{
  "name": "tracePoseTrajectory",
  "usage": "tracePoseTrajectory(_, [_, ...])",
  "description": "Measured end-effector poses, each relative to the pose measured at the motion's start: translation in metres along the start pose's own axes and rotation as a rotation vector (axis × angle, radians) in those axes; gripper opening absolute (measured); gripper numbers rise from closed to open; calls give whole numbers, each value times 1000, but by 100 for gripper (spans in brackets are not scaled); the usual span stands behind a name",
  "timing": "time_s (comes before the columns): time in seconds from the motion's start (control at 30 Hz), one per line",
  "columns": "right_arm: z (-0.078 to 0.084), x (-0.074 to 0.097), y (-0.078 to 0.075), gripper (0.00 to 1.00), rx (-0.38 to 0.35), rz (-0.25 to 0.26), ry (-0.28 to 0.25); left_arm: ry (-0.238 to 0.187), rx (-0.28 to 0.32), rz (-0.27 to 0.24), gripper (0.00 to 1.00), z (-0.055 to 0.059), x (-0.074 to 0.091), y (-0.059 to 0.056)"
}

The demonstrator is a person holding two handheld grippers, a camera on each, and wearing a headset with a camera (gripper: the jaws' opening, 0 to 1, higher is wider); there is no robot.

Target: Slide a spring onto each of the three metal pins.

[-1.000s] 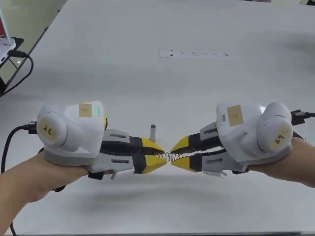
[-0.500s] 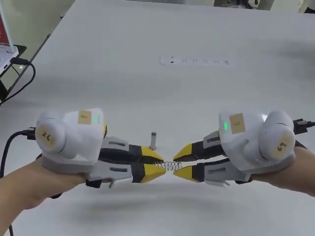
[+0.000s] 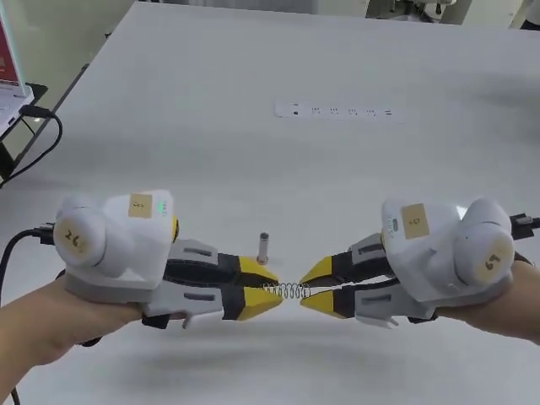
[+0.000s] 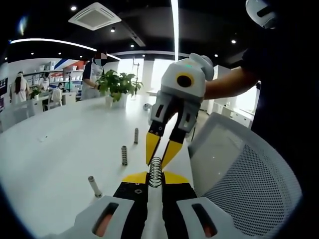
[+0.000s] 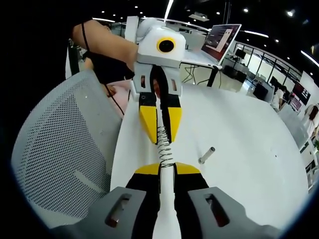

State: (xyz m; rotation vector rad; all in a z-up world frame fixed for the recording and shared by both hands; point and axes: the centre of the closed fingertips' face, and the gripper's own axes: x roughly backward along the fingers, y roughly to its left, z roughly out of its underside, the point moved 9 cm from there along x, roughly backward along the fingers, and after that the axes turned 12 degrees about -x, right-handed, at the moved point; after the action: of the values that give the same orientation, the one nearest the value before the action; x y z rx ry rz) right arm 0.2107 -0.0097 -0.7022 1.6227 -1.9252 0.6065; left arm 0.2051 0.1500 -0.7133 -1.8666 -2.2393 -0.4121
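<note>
Here the small coil spring point(image 3: 288, 291) hangs above the white workbench point(image 3: 337, 186), bridging the two tools. The left gripper point(image 3: 273, 294) has its jaws pinched onto one end, and the right gripper point(image 3: 305, 292) pinches the other. The bare metal pin point(image 3: 263, 246) stands upright just behind them. The middle pin point(image 4: 124, 155) and far pin point(image 4: 136, 135) seem already sprung. If both grippers pull apart, the coil could overstretch. If one lets go abruptly, it may flick off the bench.
</note>
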Motion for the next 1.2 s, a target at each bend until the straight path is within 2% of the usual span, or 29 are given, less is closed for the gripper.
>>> tracePoseTrajectory(0.3, [-3,5,-1,5,-34,13,-22,-8,7,-5,1,2,1,1])
tracePoseTrajectory(0.57, [-8,9,2,5,-30,16,-46,5,13,-7,1,8,0,-1])
tracePoseTrajectory(0.6, [-10,10,2,4,-27,18,-53,14,10,-5,1,10,-1,-1])
tracePoseTrajectory(0.63, [-14,11,2,0,-44,6,-91,26,1,-5,1,11,-1,-2])
tracePoseTrajectory(0.67, [-20,12,3,0,-30,-22,-118,86,-25,-5,1,16,-1,-2])
tracePoseTrajectory(0.7, [-29,16,3,0,-93,-4,-171,123,-61,-19,1,21,-2,-1])
tracePoseTrajectory(0.73, [-35,18,3,0,-95,-10,-196,128,-45,-3,1,23,-3,-4])
tracePoseTrajectory(0.77, [-38,19,3,0,-74,-3,-169,69,-21,1,1,21,-5,-6])
tracePoseTrajectory(0.8, [-38,19,1,0,-45,24,-149,30,1,-13,1,17,-5,-6])
tracePoseTrajectory(0.83, [-38,17,2,0,-63,-5,-153,8,6,-37,1,15,-4,-3])
tracePoseTrajectory(0.87, [-37,15,1,0,-83,-4,-152,18,13,-43,1,15,-4,-2])
tracePoseTrajectory(0.93, [-32,15,1,0,-76,7,-139,38,-14,-50,1,16,-5,0])
tracePoseTrajectory(0.97, [-31,16,0,0,-73,20,-138,39,-14,-46,1,16,-5,0])
tracePoseTrajectory(1.03, [-27,18,0,0,-103,11,-141,38,-12,-45,1,15,-3,1])
tracePoseTrajectory(1.13, [-22,20,-1,0,-97,19,-135,41,-16,-44,1,16,0,3])
tracePoseTrajectory(1.17, [-22,20,-3,0,-109,21,-139,42,-21,-46,1,15,0,3])
tracePoseTrajectory(1.2, [-20,20,-3,4,-153,4,-147,45,-22,-46,1,16,0,4])
